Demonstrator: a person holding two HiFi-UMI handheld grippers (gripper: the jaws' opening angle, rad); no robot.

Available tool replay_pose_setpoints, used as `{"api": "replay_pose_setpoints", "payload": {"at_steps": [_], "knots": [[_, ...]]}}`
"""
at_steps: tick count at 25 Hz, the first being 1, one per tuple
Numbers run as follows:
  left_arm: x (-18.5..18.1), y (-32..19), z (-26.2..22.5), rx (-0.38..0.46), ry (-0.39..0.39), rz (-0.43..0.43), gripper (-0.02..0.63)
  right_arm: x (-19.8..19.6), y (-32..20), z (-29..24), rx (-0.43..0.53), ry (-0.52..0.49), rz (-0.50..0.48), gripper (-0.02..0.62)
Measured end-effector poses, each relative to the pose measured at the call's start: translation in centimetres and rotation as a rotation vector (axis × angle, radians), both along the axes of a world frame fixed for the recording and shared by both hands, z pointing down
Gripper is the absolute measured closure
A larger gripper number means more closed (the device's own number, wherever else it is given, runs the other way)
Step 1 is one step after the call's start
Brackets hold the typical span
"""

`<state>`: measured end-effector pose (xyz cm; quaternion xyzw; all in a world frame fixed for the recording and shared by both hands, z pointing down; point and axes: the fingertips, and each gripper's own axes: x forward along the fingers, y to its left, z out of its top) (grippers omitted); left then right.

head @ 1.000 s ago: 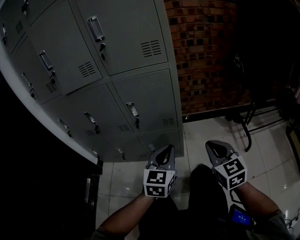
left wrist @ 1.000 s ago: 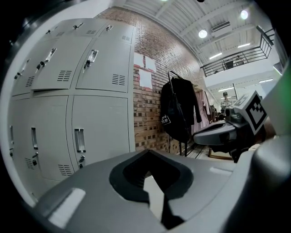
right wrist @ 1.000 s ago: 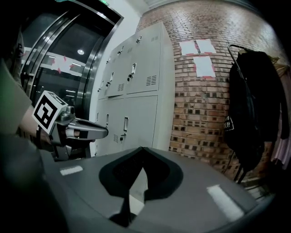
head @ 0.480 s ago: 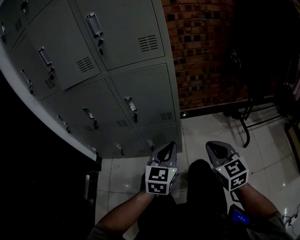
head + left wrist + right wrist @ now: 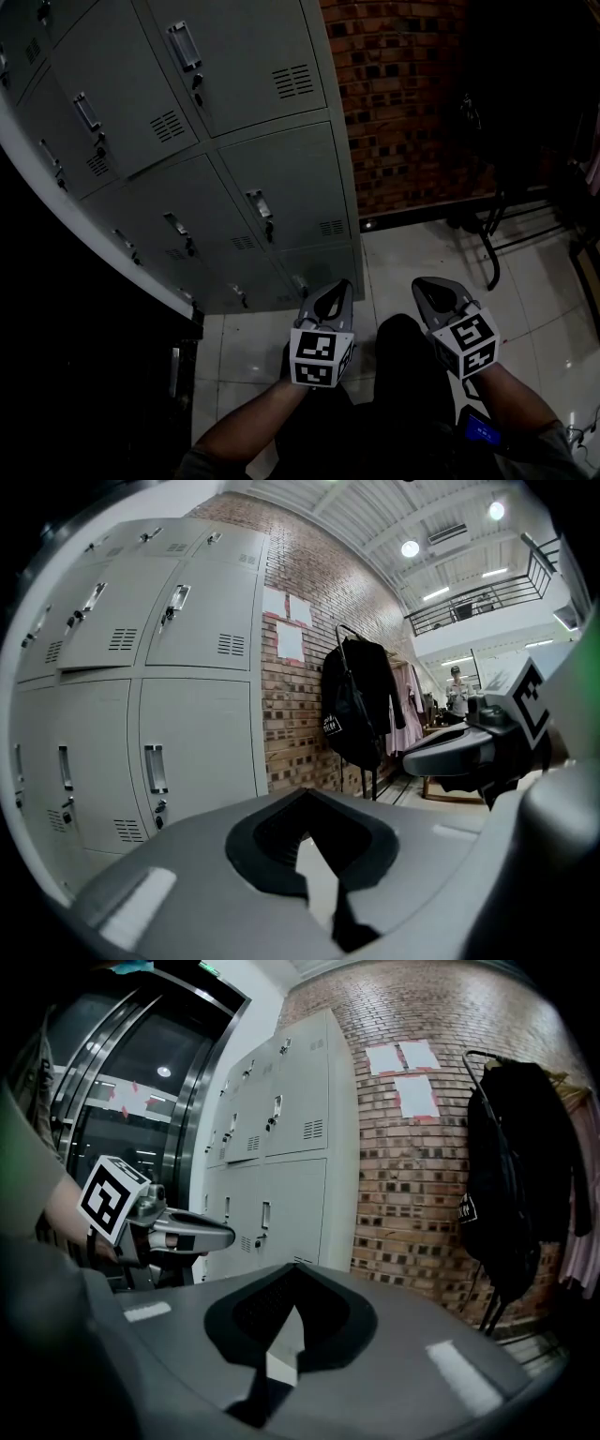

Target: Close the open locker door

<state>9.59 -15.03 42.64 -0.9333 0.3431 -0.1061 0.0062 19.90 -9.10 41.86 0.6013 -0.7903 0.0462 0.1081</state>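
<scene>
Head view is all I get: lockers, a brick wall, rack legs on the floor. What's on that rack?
Observer: A black coat hangs on it; both gripper views show it.
Operator: Anything higher up on the brick?
Observer: Sheets of paper are stuck on the wall, to the right of the lockers.
Operator: Is either gripper holding anything?
Observer: No. The left gripper and the right gripper are both shut, with nothing between the jaws.
</scene>
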Motion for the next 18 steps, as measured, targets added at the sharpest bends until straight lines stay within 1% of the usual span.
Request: {"api": "replay_pose_setpoints", "payload": {"at_steps": [18], "knots": [[0.11, 0.22, 0.27, -0.005, -0.004, 0.009, 0.606, -0.16, 0.08, 0.10, 0.004, 0.009, 0.000, 0.589]]}}
